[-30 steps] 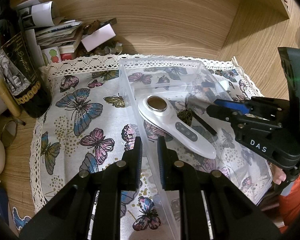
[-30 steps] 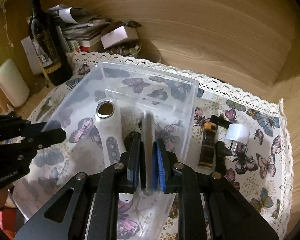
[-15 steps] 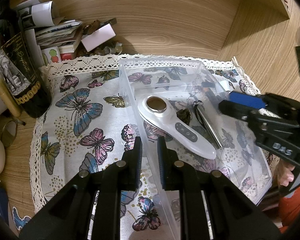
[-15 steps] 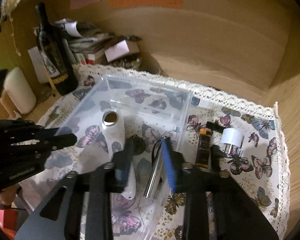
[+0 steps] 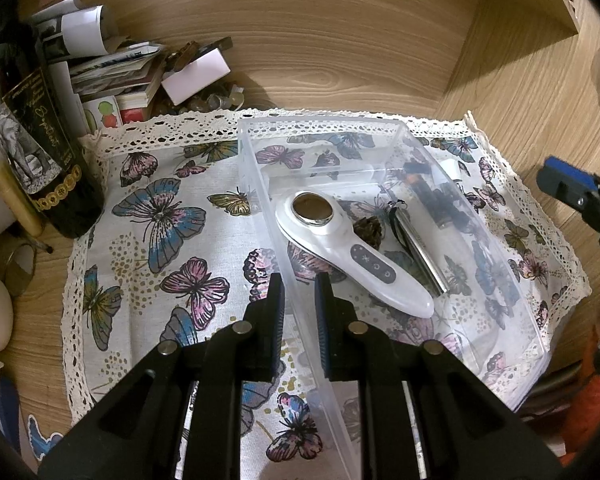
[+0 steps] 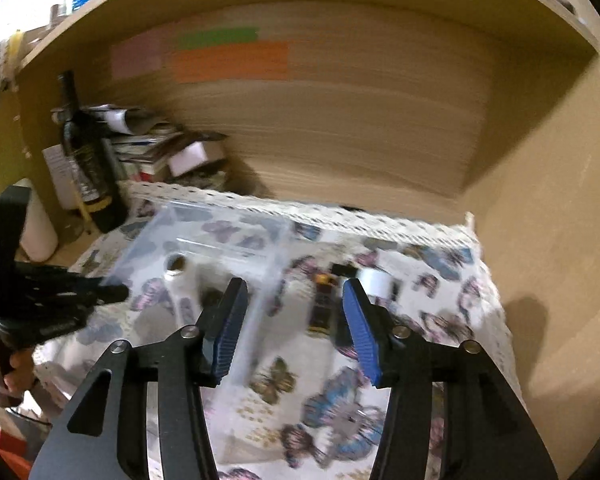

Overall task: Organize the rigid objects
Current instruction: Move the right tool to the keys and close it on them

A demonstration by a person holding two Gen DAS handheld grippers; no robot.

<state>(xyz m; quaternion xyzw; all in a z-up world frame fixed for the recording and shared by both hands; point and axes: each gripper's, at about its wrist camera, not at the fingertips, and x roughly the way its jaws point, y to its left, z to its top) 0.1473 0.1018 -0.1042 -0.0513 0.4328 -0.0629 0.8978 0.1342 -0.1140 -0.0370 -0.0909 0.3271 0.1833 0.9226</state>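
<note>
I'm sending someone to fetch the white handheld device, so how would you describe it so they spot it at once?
Find the butterfly-print cloth on the wooden desk, then the clear plastic bin standing on it. Inside lies the white handheld device, angled across the bin's floor. Unlike the slim metal bar and small dark lump beside it, it is white, with a round brown disc at its head and a grey button strip.
</note>
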